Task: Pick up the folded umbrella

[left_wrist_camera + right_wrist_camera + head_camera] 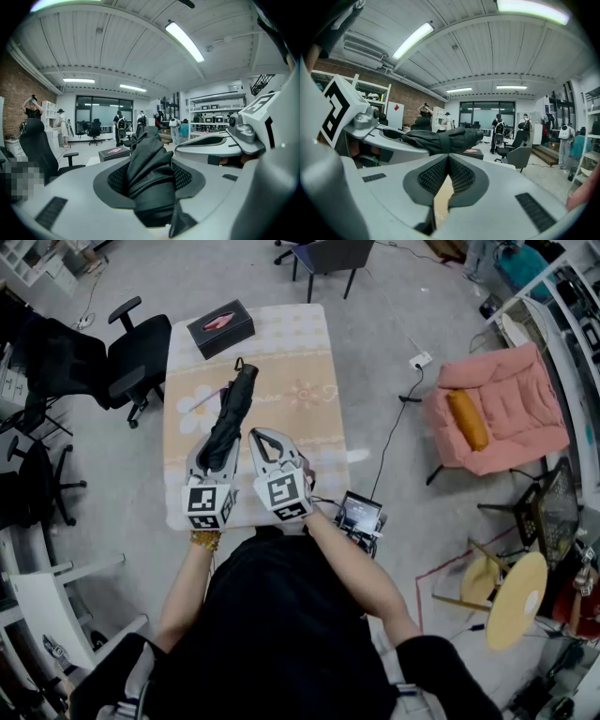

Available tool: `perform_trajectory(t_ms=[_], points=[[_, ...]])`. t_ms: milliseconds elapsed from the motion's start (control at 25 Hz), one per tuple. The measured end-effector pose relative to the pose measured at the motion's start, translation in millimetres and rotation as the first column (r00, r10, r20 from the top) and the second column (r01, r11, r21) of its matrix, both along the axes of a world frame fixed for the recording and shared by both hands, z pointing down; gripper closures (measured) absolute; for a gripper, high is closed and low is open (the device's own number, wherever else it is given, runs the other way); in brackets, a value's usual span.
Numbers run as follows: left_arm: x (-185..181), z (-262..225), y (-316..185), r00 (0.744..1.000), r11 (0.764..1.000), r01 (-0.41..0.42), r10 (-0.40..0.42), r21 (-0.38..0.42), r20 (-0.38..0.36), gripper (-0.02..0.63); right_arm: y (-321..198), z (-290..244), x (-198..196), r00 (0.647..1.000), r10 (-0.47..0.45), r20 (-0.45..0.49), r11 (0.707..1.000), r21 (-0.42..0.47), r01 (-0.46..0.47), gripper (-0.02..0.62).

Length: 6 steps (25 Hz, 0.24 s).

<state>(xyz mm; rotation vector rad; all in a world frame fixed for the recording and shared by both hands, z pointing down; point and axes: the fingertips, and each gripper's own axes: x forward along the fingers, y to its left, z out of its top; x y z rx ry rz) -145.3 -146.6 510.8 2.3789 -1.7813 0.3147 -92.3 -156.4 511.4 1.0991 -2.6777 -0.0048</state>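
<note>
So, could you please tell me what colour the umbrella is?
The umbrella is black; the head view shows it best.

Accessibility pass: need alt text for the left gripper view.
The left gripper has its jaws clamped on a black folded umbrella that points away from the camera. The right gripper sits alongside at right, a black box lies beyond, and people stand in the office behind.

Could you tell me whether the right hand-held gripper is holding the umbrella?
No, the right hand-held gripper is shut on nothing; the umbrella is clamped in the left hand-held gripper.
</note>
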Motion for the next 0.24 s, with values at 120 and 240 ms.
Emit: perform_trajectory(t_ms=[120,240], points=[[0.3,-0.6,-0.3,1.0,1.0,-0.002,0.002,0.001,0.001,0.408,-0.4,-0.1,0.0,1.0,0.002,0.0,1.0,0.002,-0.002,0.58],[0.5,-0.8,-1.0,1.0,1.0,-0.004,0.004,0.001,0.001,0.408,-0.1,-0.1,0.4,1.0,0.003,-0.003,1.0,-0.003,-0.003,0.58]])
